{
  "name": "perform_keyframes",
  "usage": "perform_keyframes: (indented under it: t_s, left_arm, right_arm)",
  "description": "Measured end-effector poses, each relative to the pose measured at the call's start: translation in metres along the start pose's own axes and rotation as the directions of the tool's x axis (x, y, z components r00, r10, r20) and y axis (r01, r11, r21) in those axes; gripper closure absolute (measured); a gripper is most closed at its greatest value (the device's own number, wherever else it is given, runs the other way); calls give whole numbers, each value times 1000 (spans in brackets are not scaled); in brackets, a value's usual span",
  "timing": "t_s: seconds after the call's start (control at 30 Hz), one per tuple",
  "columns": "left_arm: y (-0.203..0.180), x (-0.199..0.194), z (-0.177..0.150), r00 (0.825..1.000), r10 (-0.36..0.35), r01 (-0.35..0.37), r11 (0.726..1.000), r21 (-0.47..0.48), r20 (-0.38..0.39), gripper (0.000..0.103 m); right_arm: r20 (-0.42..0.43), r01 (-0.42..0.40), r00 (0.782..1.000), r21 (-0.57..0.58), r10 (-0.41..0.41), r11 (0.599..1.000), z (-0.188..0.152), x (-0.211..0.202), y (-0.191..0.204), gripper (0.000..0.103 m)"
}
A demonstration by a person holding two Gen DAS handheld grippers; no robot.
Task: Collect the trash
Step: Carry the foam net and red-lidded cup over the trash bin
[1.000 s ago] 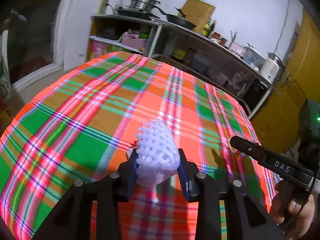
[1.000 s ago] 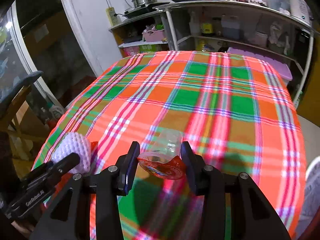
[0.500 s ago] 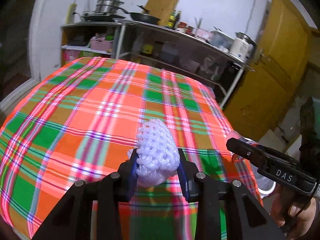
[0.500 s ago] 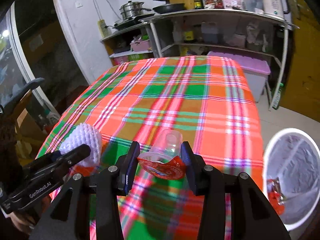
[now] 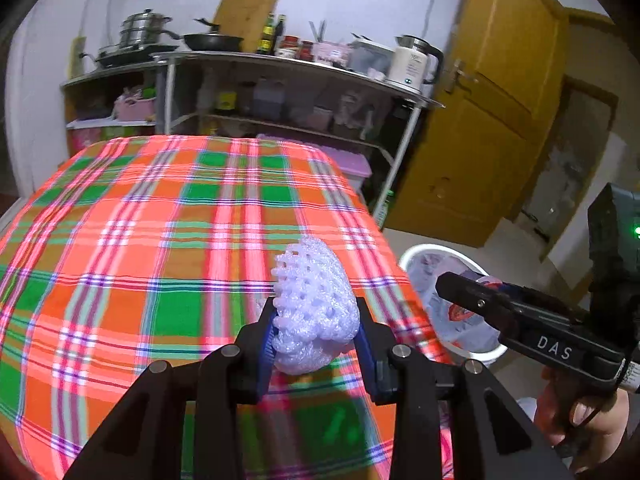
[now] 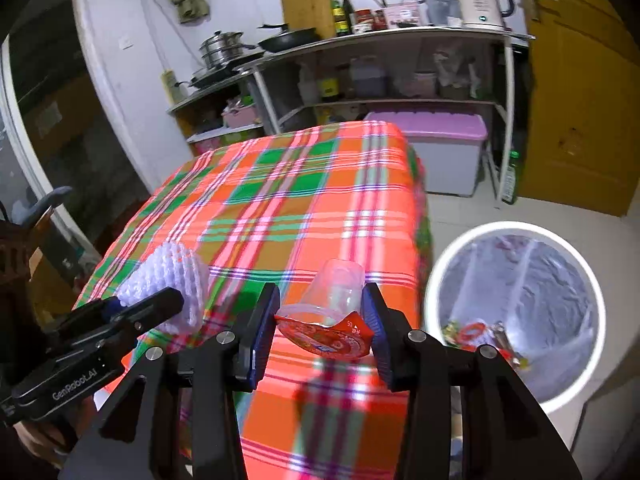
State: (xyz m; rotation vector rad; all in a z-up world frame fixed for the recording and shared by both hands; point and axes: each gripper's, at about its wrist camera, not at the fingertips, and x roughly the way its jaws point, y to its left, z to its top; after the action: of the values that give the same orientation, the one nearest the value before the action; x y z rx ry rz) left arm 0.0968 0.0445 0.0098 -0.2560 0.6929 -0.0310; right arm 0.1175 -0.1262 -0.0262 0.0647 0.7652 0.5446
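Observation:
My left gripper point(image 5: 316, 320) is shut on a white foam fruit net point(image 5: 314, 312) and holds it above the plaid tablecloth point(image 5: 160, 240), near the table's right edge. The net also shows in the right wrist view point(image 6: 172, 280). My right gripper point(image 6: 322, 312) is shut on a clear plastic cup with a peeled red lid point(image 6: 334, 308), held over the table's near right corner. A white trash bin point(image 6: 516, 316) lined with a bag stands on the floor right of the table, with some wrappers in it. It also shows in the left wrist view point(image 5: 432, 256), behind my right gripper.
A metal shelf rack point(image 6: 380, 64) with pots, bottles and a kettle stands behind the table. A purple-lidded storage box point(image 6: 432, 148) sits under it. A yellow door point(image 5: 496, 120) is at the right.
Both grippers have swung to the right with their loads, from over the table's middle to its right edge. The trash bin has come into view in both cameras.

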Motion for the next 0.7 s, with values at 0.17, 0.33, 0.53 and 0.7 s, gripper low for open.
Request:
perform_keyframes:
  t_s: [0.17, 0.33, 0.53, 0.7]
  left_arm:
    - [-23, 8, 0, 999, -34, 34, 999, 38, -16, 68]
    - [-46, 15, 1, 997, -65, 67, 995, 79, -30, 68]
    - [-68, 28, 4, 994, -97, 102, 988, 114, -52, 68]
    - [-83, 37, 5, 991, -119, 127, 982, 137, -67, 68]
  right_arm:
    - [17, 31, 999, 36, -32, 999, -5, -15, -24, 59]
    - [25, 54, 998, 65, -56, 996, -10, -25, -43, 59]
    - [31, 78, 996, 93, -81, 993, -13, -32, -62, 59]
    - [29, 98, 994, 119, -102, 988, -15, -33, -78, 59]
